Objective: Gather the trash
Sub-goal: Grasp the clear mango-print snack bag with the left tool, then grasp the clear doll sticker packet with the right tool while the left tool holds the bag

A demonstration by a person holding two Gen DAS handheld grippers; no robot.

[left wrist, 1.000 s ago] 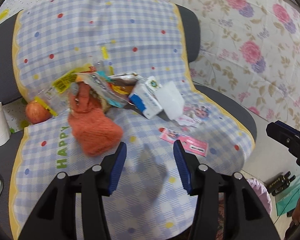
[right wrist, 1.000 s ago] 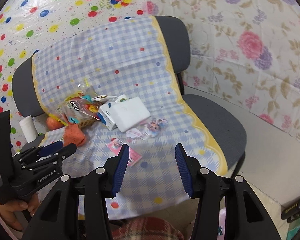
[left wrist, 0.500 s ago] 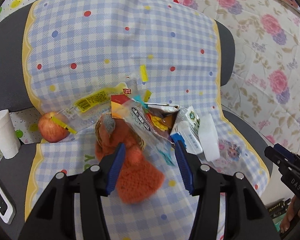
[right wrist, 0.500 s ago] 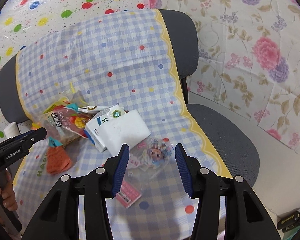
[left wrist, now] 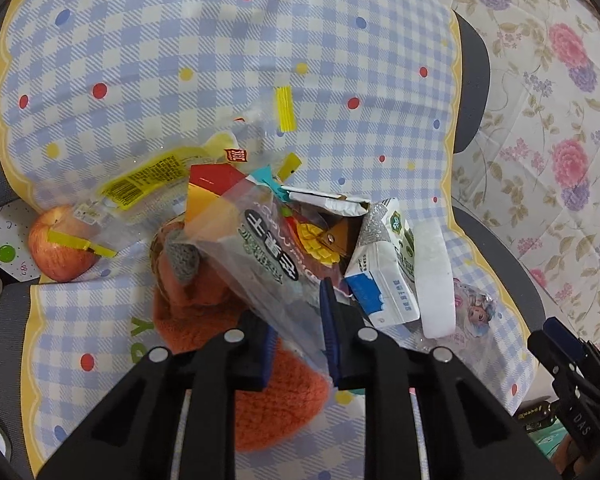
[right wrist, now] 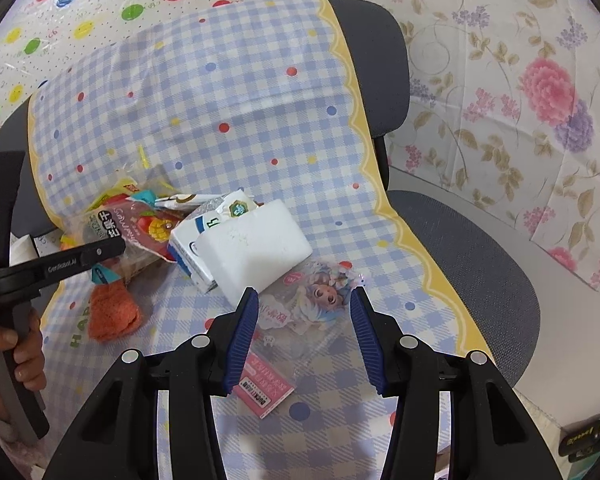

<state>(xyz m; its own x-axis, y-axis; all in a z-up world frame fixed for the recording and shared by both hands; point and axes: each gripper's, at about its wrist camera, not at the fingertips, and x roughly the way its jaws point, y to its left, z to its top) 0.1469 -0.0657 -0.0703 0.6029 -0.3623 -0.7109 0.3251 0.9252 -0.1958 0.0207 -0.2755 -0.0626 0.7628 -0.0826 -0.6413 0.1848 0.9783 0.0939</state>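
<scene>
The left tongs (left wrist: 298, 332) had just been closing and were now pinching the near corner of the clear snack wrapper (left wrist: 260, 248), which lay on the orange knit thing (left wrist: 268, 396) on the checked chair cover (left wrist: 220, 60). So the first bit of trash looked grabbed and ready to lift. Further right, the right tongs (right wrist: 304, 330) stayed spread over the cartoon packet (right wrist: 320, 300), gripping nothing.

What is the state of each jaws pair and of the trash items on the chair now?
left gripper: jaws have just been closing, shut on the clear snack bag
right gripper: jaws open, empty, above the cartoon wrapper
milk carton: top torn open, lying
white sponge: leaning on the carton
apple: whole, partly under a wrapper
</scene>
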